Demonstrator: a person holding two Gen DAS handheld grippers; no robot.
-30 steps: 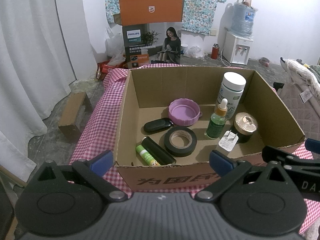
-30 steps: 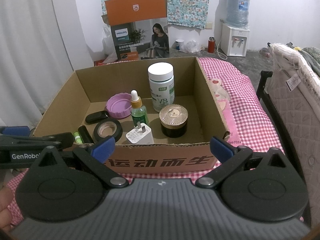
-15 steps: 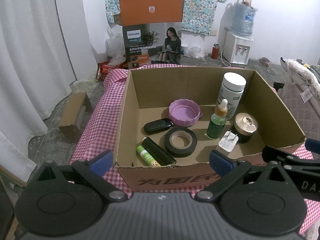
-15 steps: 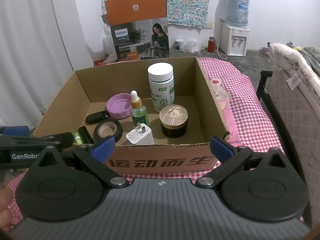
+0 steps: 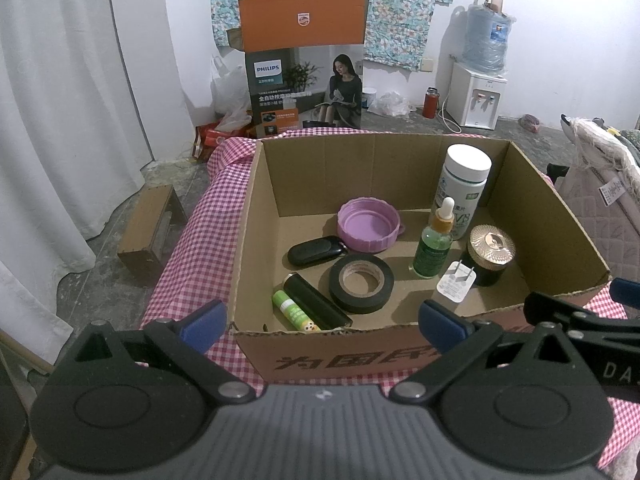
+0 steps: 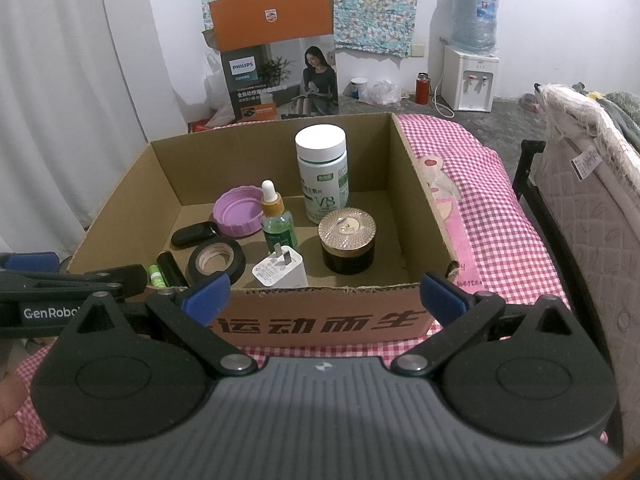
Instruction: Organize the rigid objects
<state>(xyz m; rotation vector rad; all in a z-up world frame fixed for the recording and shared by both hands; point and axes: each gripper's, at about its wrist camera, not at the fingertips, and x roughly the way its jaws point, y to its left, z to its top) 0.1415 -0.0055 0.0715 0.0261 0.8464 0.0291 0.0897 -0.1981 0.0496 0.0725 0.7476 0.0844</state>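
Observation:
An open cardboard box (image 5: 256, 240) (image 6: 424, 208) stands on a pink checked cloth. Inside are a white pill bottle (image 5: 464, 192) (image 6: 322, 172), a green dropper bottle (image 5: 434, 244) (image 6: 276, 220), a gold-lidded dark jar (image 5: 490, 254) (image 6: 347, 240), a white charger plug (image 5: 456, 286) (image 6: 280, 270), a black tape roll (image 5: 361, 283) (image 6: 217, 260), a purple lid (image 5: 368, 229) (image 6: 236, 216), a black fob (image 5: 316, 251) (image 6: 194, 233), a black tube (image 5: 316, 300) and a green stick (image 5: 294, 310). My left gripper (image 5: 322, 322) and right gripper (image 6: 324, 296) are open and empty, both in front of the box's near wall.
A Philips carton (image 5: 304, 68) stands behind the box. A water dispenser (image 5: 478, 84) is at the back wall. A small wooden stool (image 5: 152, 224) sits on the floor at the left. A quilted chair (image 6: 592, 184) is at the right. White curtains hang at the left.

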